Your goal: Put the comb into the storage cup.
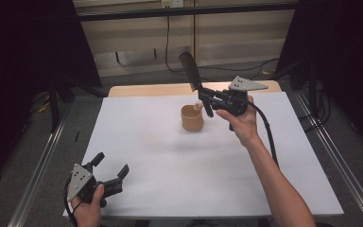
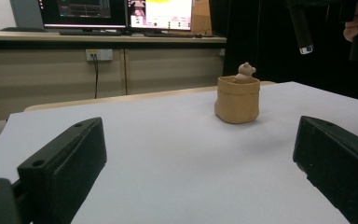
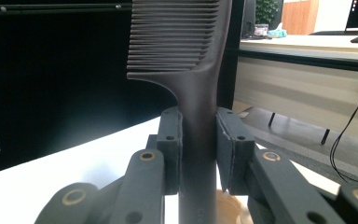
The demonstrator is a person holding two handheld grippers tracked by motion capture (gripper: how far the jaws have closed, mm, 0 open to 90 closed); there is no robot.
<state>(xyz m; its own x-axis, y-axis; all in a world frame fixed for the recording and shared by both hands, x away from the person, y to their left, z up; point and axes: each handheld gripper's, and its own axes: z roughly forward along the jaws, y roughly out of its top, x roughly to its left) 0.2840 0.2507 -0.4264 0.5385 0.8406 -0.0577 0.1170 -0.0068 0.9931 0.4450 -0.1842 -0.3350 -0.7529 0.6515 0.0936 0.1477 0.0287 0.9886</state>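
The table (image 1: pixel 137 156) carries a white top over a wooden edge. Behind the table, a beige panelled wall (image 1: pixel 137 33) carries a socket (image 2: pixel 99 55). Above the wall, monitors (image 2: pixel 121 13) stand on a counter. Black curtains (image 1: pixel 23 42) flank the table; grey floor (image 1: pixel 9 156) surrounds it.

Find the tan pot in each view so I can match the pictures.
High view: the tan pot stands mid-table, just left of the right gripper.
Left gripper view: right of centre, beyond the open jaws.
Right gripper view: a sliver at the bottom, behind the comb.
Shared landmark: white tabletop.
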